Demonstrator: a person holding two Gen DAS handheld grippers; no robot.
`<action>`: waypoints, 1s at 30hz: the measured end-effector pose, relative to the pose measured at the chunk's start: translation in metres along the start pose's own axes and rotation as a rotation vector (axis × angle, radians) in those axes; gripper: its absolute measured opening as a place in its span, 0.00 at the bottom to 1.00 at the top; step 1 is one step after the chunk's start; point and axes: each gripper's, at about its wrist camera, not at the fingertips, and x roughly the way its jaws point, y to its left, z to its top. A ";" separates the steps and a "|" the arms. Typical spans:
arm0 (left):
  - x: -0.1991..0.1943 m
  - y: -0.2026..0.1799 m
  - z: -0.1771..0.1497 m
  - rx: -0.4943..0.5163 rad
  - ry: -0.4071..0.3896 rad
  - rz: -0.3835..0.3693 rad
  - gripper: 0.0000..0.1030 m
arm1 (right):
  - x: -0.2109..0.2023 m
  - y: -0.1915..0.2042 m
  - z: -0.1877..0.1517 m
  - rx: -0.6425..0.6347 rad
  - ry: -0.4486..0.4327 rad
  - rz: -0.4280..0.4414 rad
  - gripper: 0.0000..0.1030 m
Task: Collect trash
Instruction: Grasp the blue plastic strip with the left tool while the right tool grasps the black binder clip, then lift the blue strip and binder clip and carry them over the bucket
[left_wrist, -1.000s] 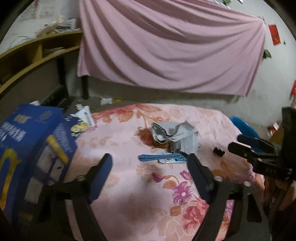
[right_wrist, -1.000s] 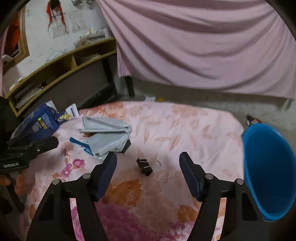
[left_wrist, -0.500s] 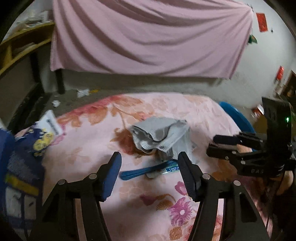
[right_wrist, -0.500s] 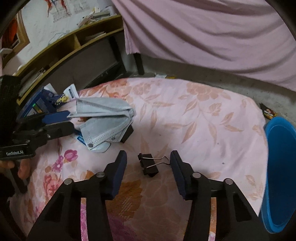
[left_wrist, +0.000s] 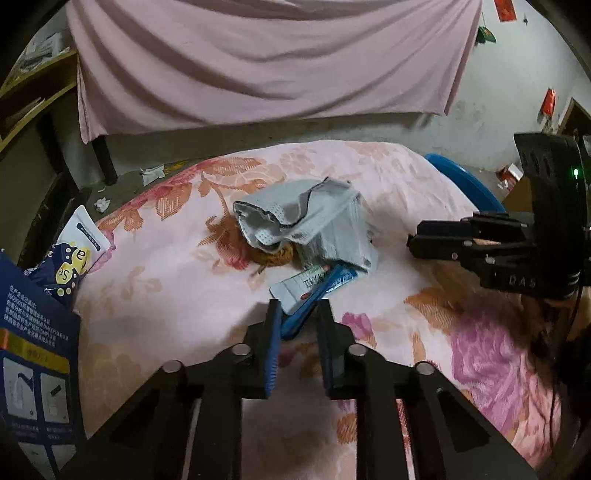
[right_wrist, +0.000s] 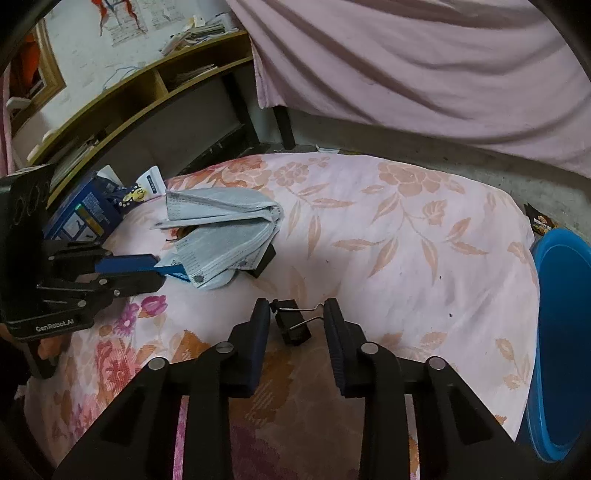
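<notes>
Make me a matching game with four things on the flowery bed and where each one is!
Things:
1. blue wrapper
2. black binder clip
3. grey face masks
4. blue bin

Places:
A. piled in the middle of the blanket
B. between the right tongs
C. beside the bed's right edge
D. between the left tongs

Pairs: 1-D, 2-B, 3-A, 4-C

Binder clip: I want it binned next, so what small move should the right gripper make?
Probably finish closing. The binder clip lies on the flowered cloth between the right gripper's closing jaws, which don't yet pinch it. Then lift toward the blue bin.
</notes>
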 end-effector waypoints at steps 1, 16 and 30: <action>0.000 -0.002 0.000 0.002 0.004 0.004 0.05 | -0.001 0.001 -0.001 -0.001 0.000 -0.001 0.23; -0.035 -0.032 -0.035 -0.104 -0.073 -0.039 0.05 | -0.025 0.008 -0.023 -0.001 -0.017 -0.006 0.06; -0.045 -0.032 -0.039 -0.244 -0.111 0.023 0.05 | -0.019 -0.003 -0.015 0.045 -0.011 -0.008 0.35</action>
